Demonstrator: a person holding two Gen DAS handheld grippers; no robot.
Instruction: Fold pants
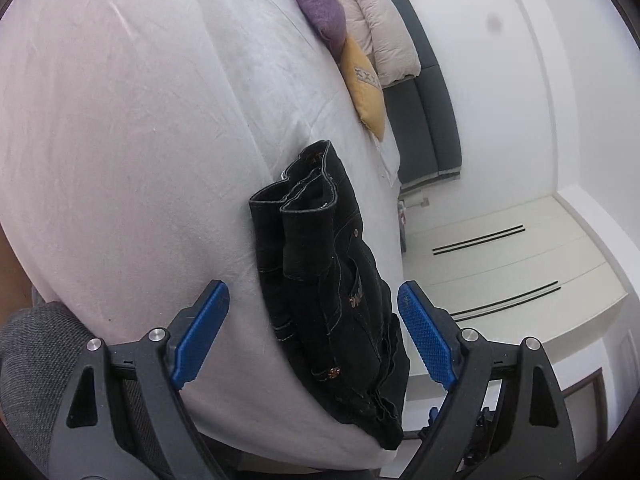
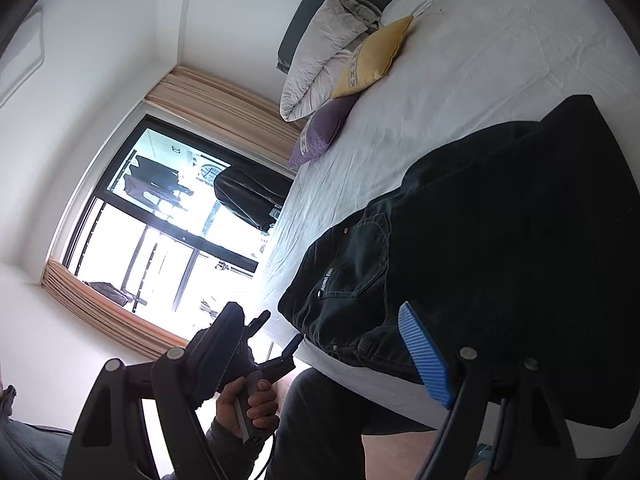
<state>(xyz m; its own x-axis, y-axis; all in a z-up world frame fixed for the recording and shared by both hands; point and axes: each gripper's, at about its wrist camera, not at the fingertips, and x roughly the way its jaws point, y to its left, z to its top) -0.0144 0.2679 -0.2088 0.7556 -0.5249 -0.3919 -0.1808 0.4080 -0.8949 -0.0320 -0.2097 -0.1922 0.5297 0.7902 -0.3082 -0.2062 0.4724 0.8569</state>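
Observation:
Black folded pants (image 1: pixel 320 272) lie on the white bed sheet (image 1: pixel 120 140), close to the bed's near edge, with the leg hems on top. My left gripper (image 1: pixel 311 286) hovers over them, open, its blue pads (image 1: pixel 202 336) well apart on either side and not touching the cloth. In the right wrist view the same pants (image 2: pixel 480 240) fill the right side. My right gripper (image 2: pixel 320 307) is open just off the bed edge, one blue pad (image 2: pixel 424 352) in front of the waistband. A hand (image 2: pixel 248 400) holds the left gripper (image 2: pixel 280 332) low at the bed's corner.
A purple cushion (image 1: pixel 320 4), a yellow cushion (image 1: pixel 366 88) and a folded pale duvet (image 1: pixel 384 28) sit at the dark headboard (image 1: pixel 424 92). White cabinet fronts (image 1: pixel 500 260) stand past the bed. A bright window (image 2: pixel 160 220) with peach curtains and the person's trouser leg (image 2: pixel 320 420) show.

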